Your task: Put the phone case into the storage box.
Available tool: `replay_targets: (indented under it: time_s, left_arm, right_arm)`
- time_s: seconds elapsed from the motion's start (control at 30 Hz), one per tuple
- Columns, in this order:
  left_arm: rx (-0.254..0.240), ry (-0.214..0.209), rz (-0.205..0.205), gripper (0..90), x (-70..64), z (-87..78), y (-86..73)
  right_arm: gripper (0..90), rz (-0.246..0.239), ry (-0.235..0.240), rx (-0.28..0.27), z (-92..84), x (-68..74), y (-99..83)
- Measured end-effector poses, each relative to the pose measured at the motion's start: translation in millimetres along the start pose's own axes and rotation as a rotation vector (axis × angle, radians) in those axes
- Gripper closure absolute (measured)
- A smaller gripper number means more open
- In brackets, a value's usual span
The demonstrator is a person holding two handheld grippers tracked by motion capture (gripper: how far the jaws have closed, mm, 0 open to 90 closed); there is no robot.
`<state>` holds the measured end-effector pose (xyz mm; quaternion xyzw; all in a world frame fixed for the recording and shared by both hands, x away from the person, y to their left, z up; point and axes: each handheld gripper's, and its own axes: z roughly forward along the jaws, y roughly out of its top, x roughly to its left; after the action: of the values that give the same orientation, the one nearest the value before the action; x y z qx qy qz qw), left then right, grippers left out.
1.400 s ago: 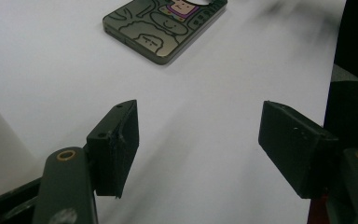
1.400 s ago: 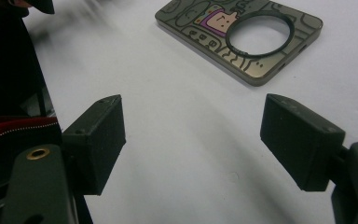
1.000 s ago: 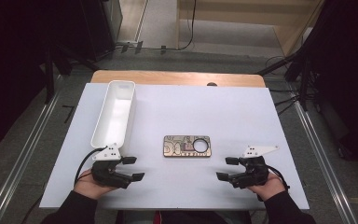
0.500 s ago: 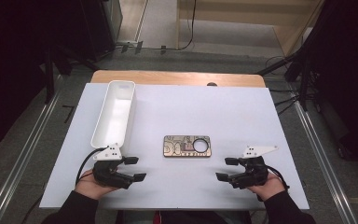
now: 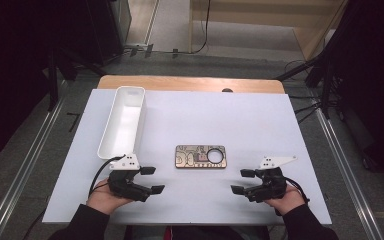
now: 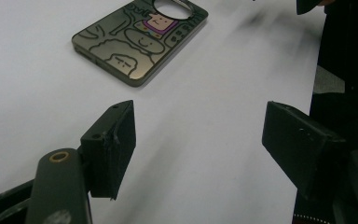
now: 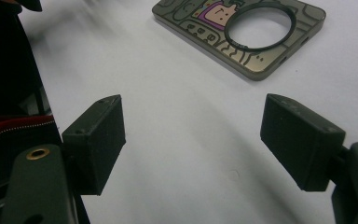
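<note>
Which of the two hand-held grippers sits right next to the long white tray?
The left gripper. It sits just below the near end of the white tray, while the right gripper is across the table, past the phone case.

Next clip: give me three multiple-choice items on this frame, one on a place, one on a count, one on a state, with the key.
1. Where does the phone case lie?
A. inside the white tray
B. flat on the white table between the two grippers
C. in the right gripper's jaws

2. How many white trays stand on the table?
A. one
B. two
C. three

3. How is the right gripper?
A. shut on the case
B. shut on nothing
C. open, holding nothing

Key: B, the case lies on bare table, with the left gripper on its other side; A, one long tray at far left; C, its jaws stand apart over bare table.
</note>
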<state>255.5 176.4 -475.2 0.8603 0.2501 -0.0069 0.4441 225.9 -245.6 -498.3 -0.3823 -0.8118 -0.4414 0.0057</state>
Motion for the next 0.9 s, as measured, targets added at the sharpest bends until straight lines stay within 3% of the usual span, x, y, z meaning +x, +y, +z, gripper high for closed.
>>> replay_targets:
  time_s: [0.7,0.9]
  left_arm:
    - [0.023,-0.012,0.026,21.4,-1.7,18.2,13.4]
    - [0.011,-0.008,0.011,18.6,1.0,20.7,16.4]
  right_arm:
    - [19.6,0.001,-0.003,0.004,0.3,-0.3,-1.5]
    - [17.9,0.001,-0.003,0.013,0.8,0.1,-2.8]
